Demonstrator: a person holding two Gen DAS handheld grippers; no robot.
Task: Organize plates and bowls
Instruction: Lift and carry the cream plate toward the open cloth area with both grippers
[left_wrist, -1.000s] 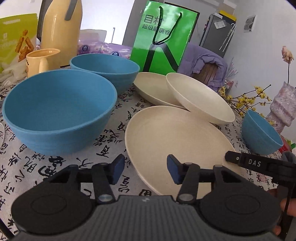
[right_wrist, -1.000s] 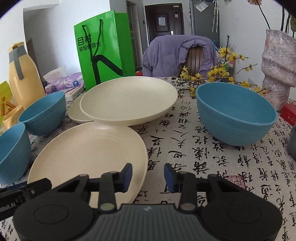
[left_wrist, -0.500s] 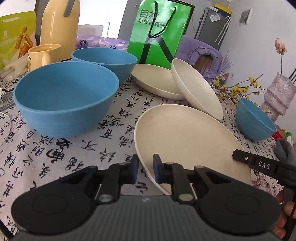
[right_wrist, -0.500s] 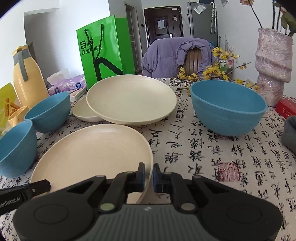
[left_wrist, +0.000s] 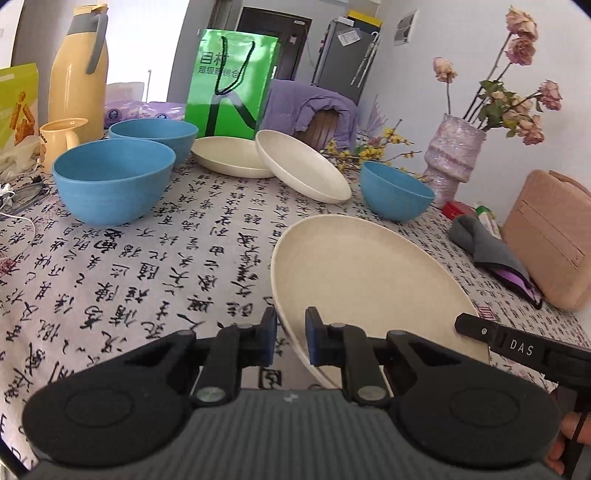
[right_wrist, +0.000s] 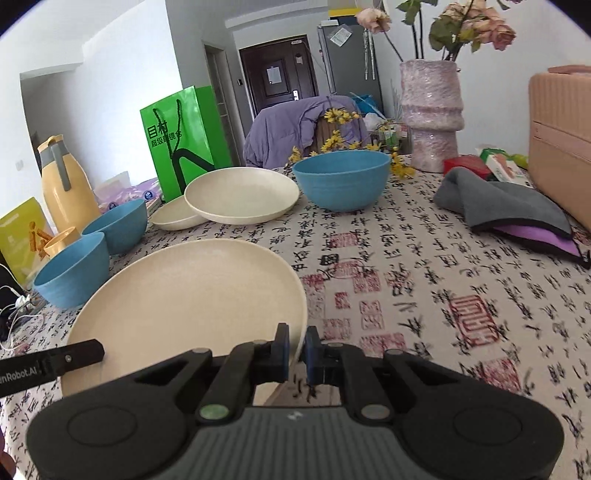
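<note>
A large cream plate (left_wrist: 365, 280) is held off the table by both grippers. My left gripper (left_wrist: 290, 338) is shut on its left rim. My right gripper (right_wrist: 295, 352) is shut on its right rim, and the plate fills the left of the right wrist view (right_wrist: 192, 295). Two more cream plates (left_wrist: 303, 170) lie at the far side, one leaning on the other. Two blue bowls (left_wrist: 110, 184) stand at the left and a third blue bowl (left_wrist: 395, 194) stands at the right.
A green paper bag (left_wrist: 229, 85), a yellow jug (left_wrist: 77, 77) and a yellow mug (left_wrist: 61, 134) stand at the back left. A vase of flowers (left_wrist: 454, 155), a grey cloth (left_wrist: 491, 247) and a pink case (left_wrist: 554, 236) are at the right.
Both grippers closed on the plate's rims and lifted it up and back toward the near side of the table. The other dishes now look farther away.
</note>
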